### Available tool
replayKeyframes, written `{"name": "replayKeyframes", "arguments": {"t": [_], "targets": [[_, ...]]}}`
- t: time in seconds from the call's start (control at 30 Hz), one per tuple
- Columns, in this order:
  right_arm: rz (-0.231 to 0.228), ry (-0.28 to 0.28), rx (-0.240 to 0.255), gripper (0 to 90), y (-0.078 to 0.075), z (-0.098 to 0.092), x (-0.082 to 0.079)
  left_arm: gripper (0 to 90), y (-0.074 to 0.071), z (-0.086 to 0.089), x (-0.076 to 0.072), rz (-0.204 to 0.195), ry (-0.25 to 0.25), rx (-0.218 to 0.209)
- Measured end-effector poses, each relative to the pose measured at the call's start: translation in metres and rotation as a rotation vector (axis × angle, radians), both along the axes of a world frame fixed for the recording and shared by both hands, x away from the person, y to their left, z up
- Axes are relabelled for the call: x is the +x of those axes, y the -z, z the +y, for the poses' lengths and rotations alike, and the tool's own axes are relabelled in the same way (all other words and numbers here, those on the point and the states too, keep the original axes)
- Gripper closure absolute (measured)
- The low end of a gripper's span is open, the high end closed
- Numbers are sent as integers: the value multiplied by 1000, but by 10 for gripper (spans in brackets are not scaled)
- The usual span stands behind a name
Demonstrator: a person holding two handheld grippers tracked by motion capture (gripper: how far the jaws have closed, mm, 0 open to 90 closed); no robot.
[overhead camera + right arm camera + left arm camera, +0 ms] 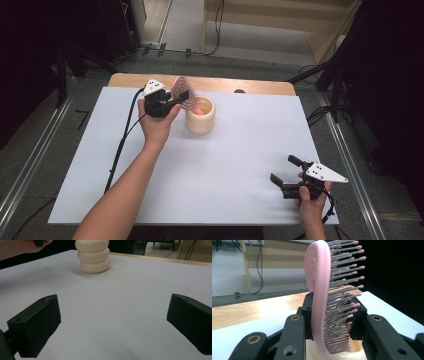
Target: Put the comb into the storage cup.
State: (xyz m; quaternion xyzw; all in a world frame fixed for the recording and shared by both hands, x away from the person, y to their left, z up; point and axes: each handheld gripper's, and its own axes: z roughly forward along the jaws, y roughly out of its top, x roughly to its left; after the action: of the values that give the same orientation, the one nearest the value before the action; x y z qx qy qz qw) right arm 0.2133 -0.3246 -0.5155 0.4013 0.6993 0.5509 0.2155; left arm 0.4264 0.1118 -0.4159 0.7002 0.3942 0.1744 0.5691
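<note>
The person's left forearm (127,190) reaches in bare from the bottom edge and slants up and away, and the left hand (156,122) wraps the black two-jaw left gripper (176,100) from below, its grey three-cornered plate on top and its black cable trailing back beside the arm. Its jaws point off to the person's right and are clamped tight, one black pad on each side of what they hold, as the left gripper view shows. The right hand (311,202) sits low near the bottom edge, gripping the black two-jaw right gripper (283,170), whose jaws point leftward and stand wide apart with nothing between them.
</note>
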Motion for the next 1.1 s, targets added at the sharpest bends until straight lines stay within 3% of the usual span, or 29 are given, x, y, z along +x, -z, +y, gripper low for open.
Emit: {"name": "replayKeyframes", "arguments": {"t": [0.27,0.57,0.87,1.1], "targets": [[2,2,0,0,0,0,0,594,2,4,3,26,-18,-32],[2,2,0,0,0,0,0,398,1,8,1,12,-23,-28],[0,2,-1,0,0,0,0,134,-2,10,-4,-15,26,-27],[1,1,-1,0,0,0,0,17,-1,14,-10,-35,73,-37]]}}
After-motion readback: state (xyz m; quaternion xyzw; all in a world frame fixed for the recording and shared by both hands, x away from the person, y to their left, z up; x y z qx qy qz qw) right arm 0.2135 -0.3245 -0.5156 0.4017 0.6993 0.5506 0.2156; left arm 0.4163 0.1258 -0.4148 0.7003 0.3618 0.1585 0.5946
